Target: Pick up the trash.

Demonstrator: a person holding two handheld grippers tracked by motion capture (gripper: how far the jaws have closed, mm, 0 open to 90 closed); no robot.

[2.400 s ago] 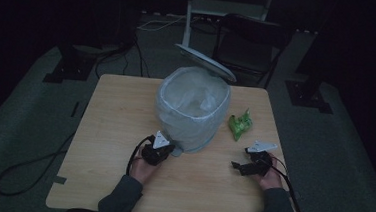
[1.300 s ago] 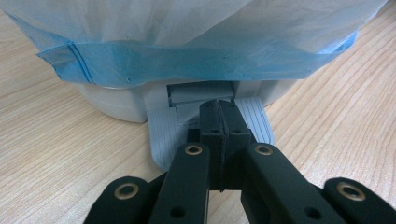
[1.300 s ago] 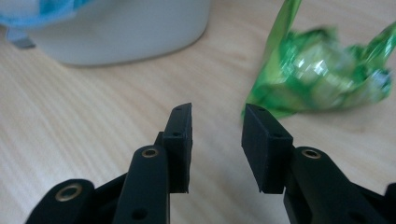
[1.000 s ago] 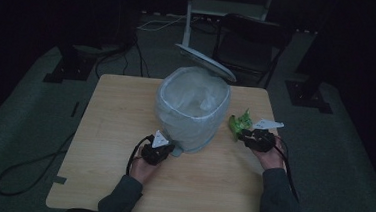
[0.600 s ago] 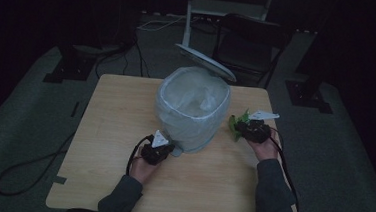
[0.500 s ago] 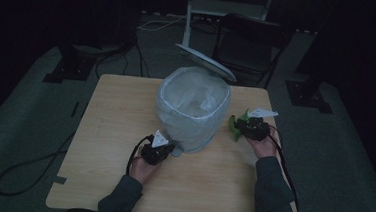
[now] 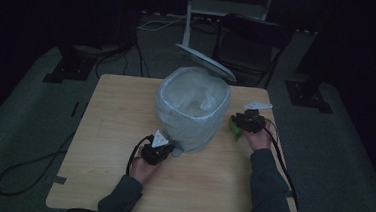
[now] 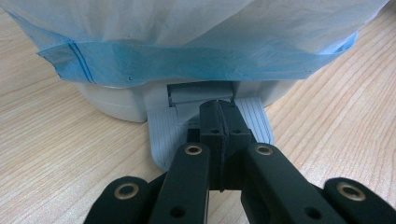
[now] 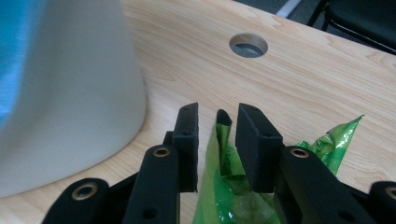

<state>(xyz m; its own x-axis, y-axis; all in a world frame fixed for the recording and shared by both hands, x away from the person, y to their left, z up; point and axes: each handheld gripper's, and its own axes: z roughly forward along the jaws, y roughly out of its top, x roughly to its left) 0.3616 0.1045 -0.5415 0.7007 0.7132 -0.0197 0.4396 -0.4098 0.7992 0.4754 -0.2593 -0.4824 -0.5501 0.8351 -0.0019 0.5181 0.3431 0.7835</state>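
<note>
A pale pedal bin (image 7: pixel 190 111) lined with a blue bag (image 8: pixel 187 60) stands mid-table with its lid (image 7: pixel 206 62) up. My left gripper (image 7: pixel 169 149) is shut, and its tips (image 8: pixel 219 105) rest on the bin's grey pedal (image 8: pixel 161 135). A crumpled green wrapper (image 7: pixel 234 132) lies on the table to the right of the bin. My right gripper (image 7: pixel 237 123) is over it, and a fold of the wrapper (image 9: pixel 224 182) stands up between the jaws (image 9: pixel 217 114). Those jaws have just been opening, and a gap shows on each side of the fold.
The bin's wall (image 9: pixel 70 102) rises close on the left of my right gripper. A round cable hole (image 9: pixel 248 45) is cut in the wooden table (image 7: pixel 120 111) beyond the wrapper. A chair (image 7: pixel 250 40) and stands sit behind the table.
My right gripper has moved away from the table's front right, forward and leftward, onto the green wrapper beside the bin. The left gripper has stayed on the pedal.
</note>
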